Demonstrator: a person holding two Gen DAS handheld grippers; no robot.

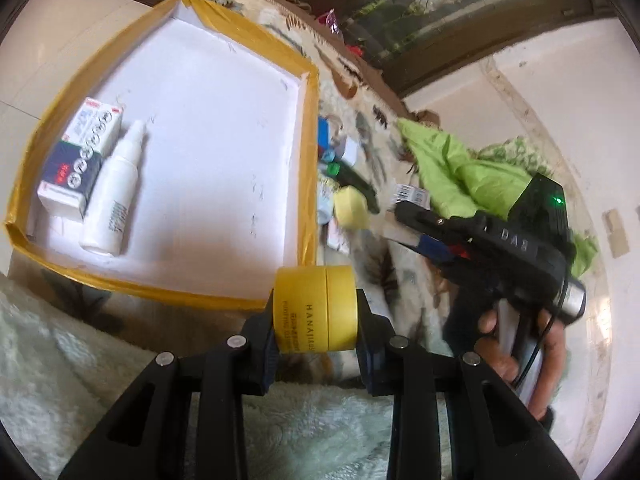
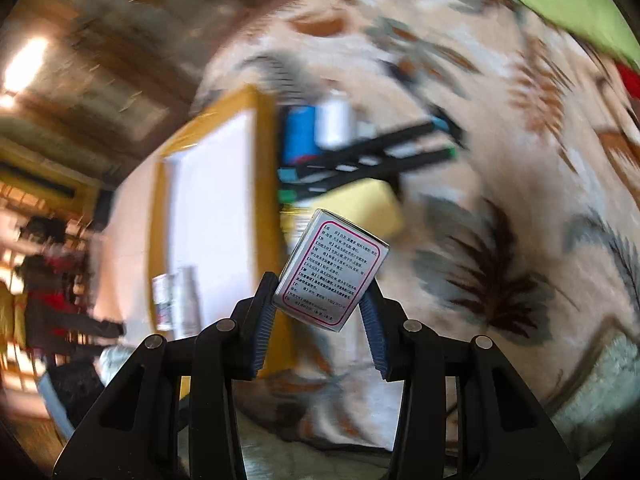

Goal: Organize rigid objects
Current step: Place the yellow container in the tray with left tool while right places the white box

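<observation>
Yellow jar (image 1: 314,308) — round, lidded, lying on its side, clamped across its flat ends by the jaws of the left gripper (image 1: 316,330). Held clear of the blanket (image 1: 48,360), just outside the tray (image 1: 308,168) at its 5 o'clock corner.

Tray: yellow-taped rim, white floor. Holds two small boxes (image 1: 82,160) and a white bottle (image 1: 114,196) side by side at the 9 o'clock end; the rest is bare.

Printed box (image 2: 330,270) — silver, pink border, clamped by the jaws of the right gripper (image 2: 322,312). It sits tilted, caught by its lower part only, most of it standing proud of the pads.

Loose heap beside the tray's right rim, on the patterned blanket: markers (image 2: 376,152), a blue can (image 2: 300,132), a white bottle (image 2: 334,122), a yellow block (image 1: 351,207).

Risks, as judged:
- Box slip. The grip is shallow and skewed; a quick swing toward the tray could twist the box out, dropping it on the blanket or into the heap.
- Jar roll. Set down on its curved side it may roll across the smooth tray floor and knock the bottle; it wants turning onto a flat end first.
- Rim strike. Either load carried in low could catch the raised rim and shift the tray.
- Collision — both grippers head for one tray, so crossing paths could jar a load loose.
</observation>
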